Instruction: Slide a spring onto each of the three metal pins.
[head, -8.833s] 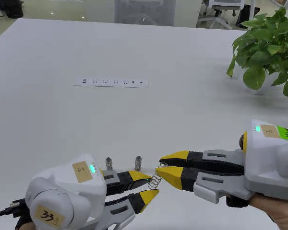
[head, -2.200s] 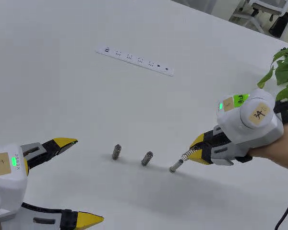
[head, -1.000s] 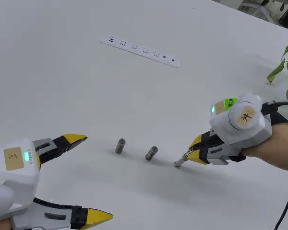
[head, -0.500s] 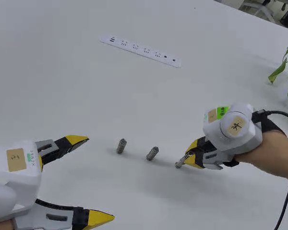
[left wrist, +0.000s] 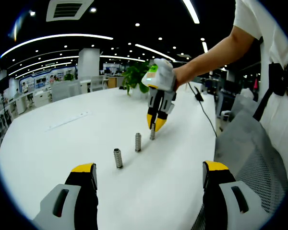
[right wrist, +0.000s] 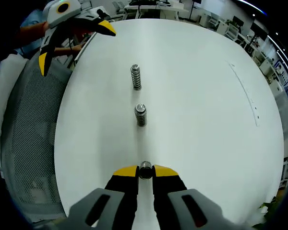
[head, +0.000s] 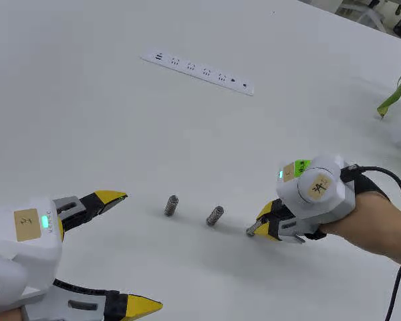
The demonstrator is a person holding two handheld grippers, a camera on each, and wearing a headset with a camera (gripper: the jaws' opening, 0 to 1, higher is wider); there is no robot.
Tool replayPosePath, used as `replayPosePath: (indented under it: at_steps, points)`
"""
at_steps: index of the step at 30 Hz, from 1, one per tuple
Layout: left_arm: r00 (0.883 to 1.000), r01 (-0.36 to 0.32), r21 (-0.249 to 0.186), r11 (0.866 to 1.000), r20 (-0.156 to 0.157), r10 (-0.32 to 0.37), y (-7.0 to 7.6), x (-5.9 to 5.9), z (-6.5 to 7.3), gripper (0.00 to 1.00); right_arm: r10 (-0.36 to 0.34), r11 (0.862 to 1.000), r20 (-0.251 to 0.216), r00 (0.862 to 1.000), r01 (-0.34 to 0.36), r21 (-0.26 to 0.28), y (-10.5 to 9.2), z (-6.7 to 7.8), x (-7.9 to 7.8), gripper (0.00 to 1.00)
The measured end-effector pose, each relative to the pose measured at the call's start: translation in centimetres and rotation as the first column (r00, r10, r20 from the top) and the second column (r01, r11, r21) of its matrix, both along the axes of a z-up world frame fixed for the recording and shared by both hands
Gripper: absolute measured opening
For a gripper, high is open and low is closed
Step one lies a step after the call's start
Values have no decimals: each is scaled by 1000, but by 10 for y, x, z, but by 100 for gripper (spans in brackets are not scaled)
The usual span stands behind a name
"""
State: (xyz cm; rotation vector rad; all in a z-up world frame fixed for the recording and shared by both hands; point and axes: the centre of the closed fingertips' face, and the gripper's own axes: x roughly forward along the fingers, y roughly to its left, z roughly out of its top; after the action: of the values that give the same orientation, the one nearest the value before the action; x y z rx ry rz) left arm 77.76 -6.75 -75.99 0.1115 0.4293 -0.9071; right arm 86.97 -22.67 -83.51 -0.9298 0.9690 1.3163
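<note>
Low in the centre of the right gripper view, the right gripper (right wrist: pixel 145 173) has its yellow-tipped jaws clenched on the last spring (head: pixel 252 229), over the third pin (right wrist: pixel 145 169). Just the pin's round metal top peeks between the tips, so I cannot tell how far down the coil sits. Higher in that frame, the middle pin (right wrist: pixel 140 115) and the far pin (right wrist: pixel 136 76) each stand upright wearing a spring. At the lower left of the head view, the left gripper (head: pixel 135 253) hangs with jaws spread wide, holding nothing, well apart from the row. Two pins look finished. What is left, I judge, is seating this spring and letting go. Toward the upper centre, a power strip (head: pixel 198 69) lies on the white table (head: pixel 87 100).
</note>
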Motion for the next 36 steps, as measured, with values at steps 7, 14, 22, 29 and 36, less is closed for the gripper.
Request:
replayPosePath:
  at_steps: [7, 14, 22, 29, 36]
  points:
    - [1000, 1, -1, 1000, -1, -1, 0, 0, 0, 92, -4, 1000, 0, 1000, 4, -2, 0, -3, 0, 12]
    - [1000, 4, 2, 1000, -5, -4, -1, -1, -1, 92, -11, 1000, -1, 1000, 11, 1, 0, -5, -1, 12]
    - [1000, 3, 5, 1000, -3, -3, 0, -1, -1, 92, -8, 1000, 1, 1000, 8, 4, 1, -7, -1, 13]
    - [1000, 2, 7, 1000, -4, -2, 1, -2, -1, 92, -5, 1000, 5, 1000, 5, 8, 2, -5, -2, 17]
    - [1000, 6, 12, 1000, 1, -6, 1, -2, 0, 93, -20, 1000, 15, 1000, 19, 23, 0, 1, 0, 21]
